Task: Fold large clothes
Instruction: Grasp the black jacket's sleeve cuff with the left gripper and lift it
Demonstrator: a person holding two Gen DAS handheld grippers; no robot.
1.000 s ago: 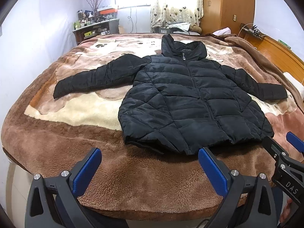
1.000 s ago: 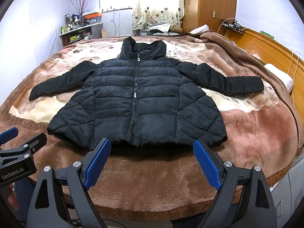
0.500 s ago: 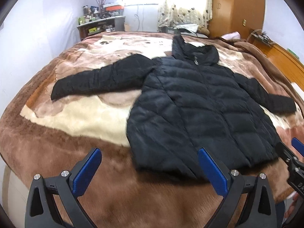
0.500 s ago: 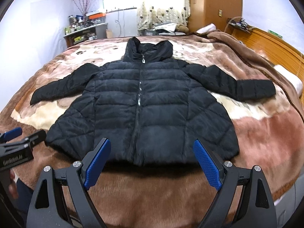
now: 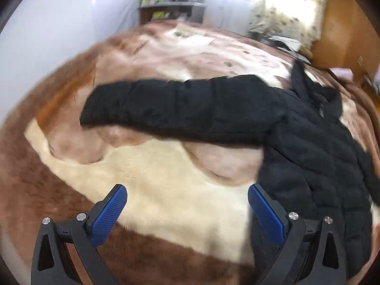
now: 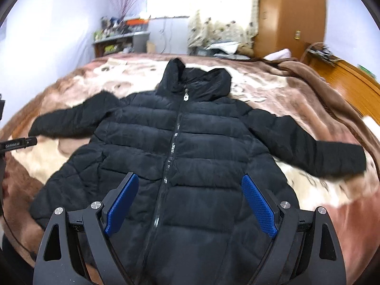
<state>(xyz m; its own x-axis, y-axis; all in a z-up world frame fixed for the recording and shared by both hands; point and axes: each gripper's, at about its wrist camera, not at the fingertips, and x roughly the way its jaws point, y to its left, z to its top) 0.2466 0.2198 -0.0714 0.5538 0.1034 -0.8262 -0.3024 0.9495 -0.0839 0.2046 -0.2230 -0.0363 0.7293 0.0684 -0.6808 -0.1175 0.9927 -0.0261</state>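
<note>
Clearly nothing is folded yet: this looks like the approach before the first fold. Nearest in the left wrist view, the left gripper (image 5: 187,210) has its blue pads spread wide with nothing between them, and it hangs above the cream patch of the plush blanket (image 5: 166,190), just beside the jacket's side edge. In the right wrist view the right gripper (image 6: 190,200) is likewise wide open and empty, poised over the lower front of the black puffer jacket (image 6: 190,156), with the zipper (image 6: 172,152) running up between its fingers.

The jacket lies face up and zipped on the bed, hem toward the person. Farther out, the left sleeve (image 5: 180,106) stretches across the blanket away from the body, and the right sleeve (image 6: 306,147) reaches toward the wooden bed frame (image 6: 351,76). Beyond those the hood (image 6: 194,83) lies flat, pointing toward the curtained window (image 6: 223,16).

I judge the sleeves come first. The left gripper would need to travel on to the cuff, which the motion blur leaves soft, possibly slightly curled, then drop low enough to pinch the padded fabric without catching the blanket's pile, and carry it across the chest.
</note>
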